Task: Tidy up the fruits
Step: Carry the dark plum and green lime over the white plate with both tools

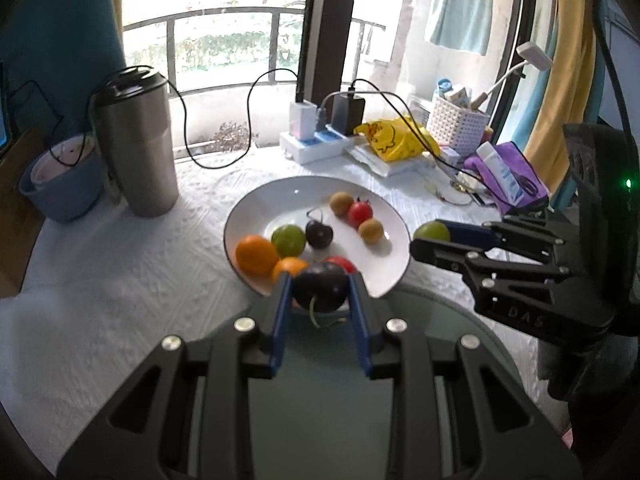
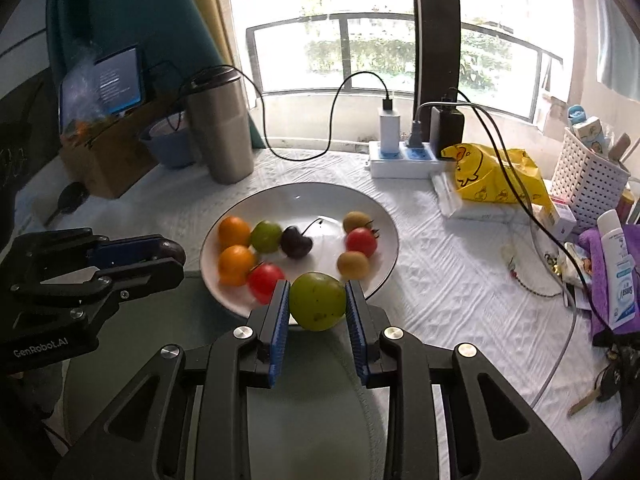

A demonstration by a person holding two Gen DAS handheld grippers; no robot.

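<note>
A white plate (image 1: 280,196) (image 2: 320,200) on the white tablecloth holds several fruits: oranges (image 2: 234,232), a green fruit (image 2: 266,236), a dark cherry (image 2: 296,242), red tomatoes (image 2: 361,242) and brown longans (image 2: 353,265). My left gripper (image 1: 320,294) is shut on a dark cherry (image 1: 322,286) over the plate's near rim; it also shows in the right wrist view (image 2: 170,254). My right gripper (image 2: 318,302) is shut on a green fruit (image 2: 317,301) at the plate's near edge; it shows in the left wrist view (image 1: 430,236) to the right of the plate.
A steel tumbler (image 1: 136,140) and a blue bowl (image 1: 60,184) stand left of the plate. A power strip (image 1: 312,144) with chargers and cables, a yellow bag (image 1: 392,138), a white basket (image 1: 456,124) and purple cloth (image 1: 508,172) crowd the back right. A dark green mat (image 1: 320,380) lies below the grippers.
</note>
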